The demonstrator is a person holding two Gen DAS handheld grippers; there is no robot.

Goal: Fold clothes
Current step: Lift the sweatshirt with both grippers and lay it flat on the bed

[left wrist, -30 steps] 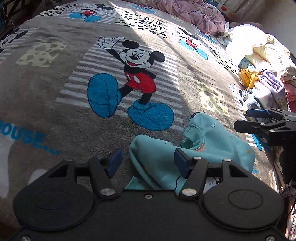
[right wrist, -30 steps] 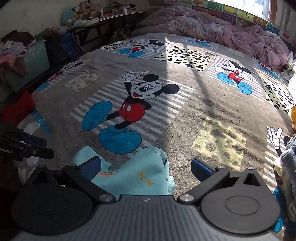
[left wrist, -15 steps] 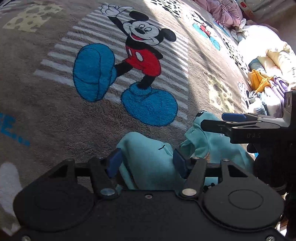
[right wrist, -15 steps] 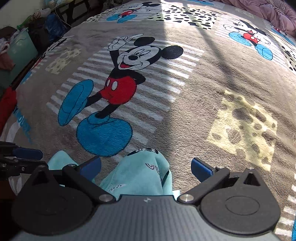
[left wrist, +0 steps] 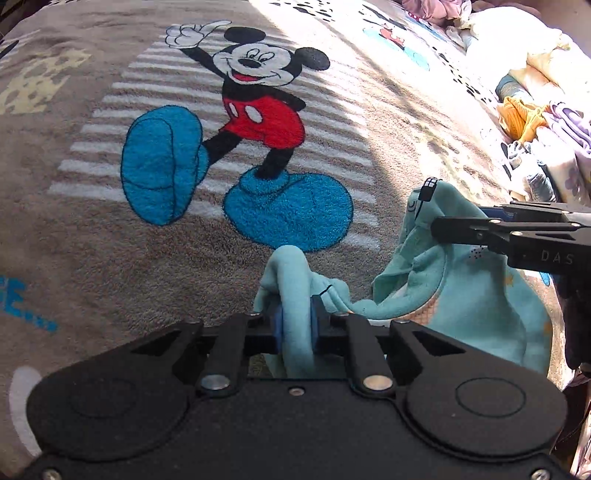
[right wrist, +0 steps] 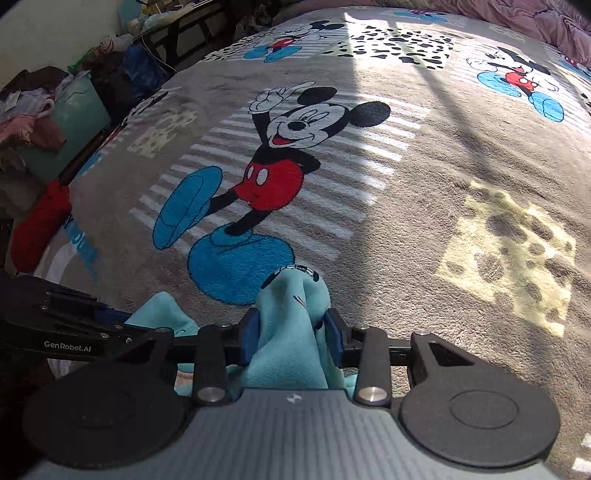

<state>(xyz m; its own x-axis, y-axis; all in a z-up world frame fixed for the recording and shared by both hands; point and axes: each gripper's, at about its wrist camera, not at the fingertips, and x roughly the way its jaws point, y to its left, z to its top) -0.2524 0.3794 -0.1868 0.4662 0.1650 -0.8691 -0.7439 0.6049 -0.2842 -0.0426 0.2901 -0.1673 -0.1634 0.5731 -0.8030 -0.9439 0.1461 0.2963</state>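
A small teal sweatshirt (left wrist: 461,291) lies crumpled on a grey Mickey Mouse blanket (left wrist: 110,236) at the near edge of the bed. My left gripper (left wrist: 295,325) is shut on a bunched fold of the teal sweatshirt. My right gripper (right wrist: 291,332) is shut on another bunched part of the same sweatshirt (right wrist: 291,317), near its neck label. The right gripper also shows at the right of the left wrist view (left wrist: 517,236), and the left gripper at the left of the right wrist view (right wrist: 66,332). The rest of the garment hangs slack between them.
A pile of loose clothes (left wrist: 546,122) lies along the bed's right side. A green bin (right wrist: 62,122) full of clothes and a red cloth (right wrist: 40,225) stand off the bed's left side. A pink duvet (right wrist: 517,18) lies at the far end.
Both grippers were open over the sweatshirt; both have now closed on bunched folds of it. Both cameras have moved lower and closer to the blanket.
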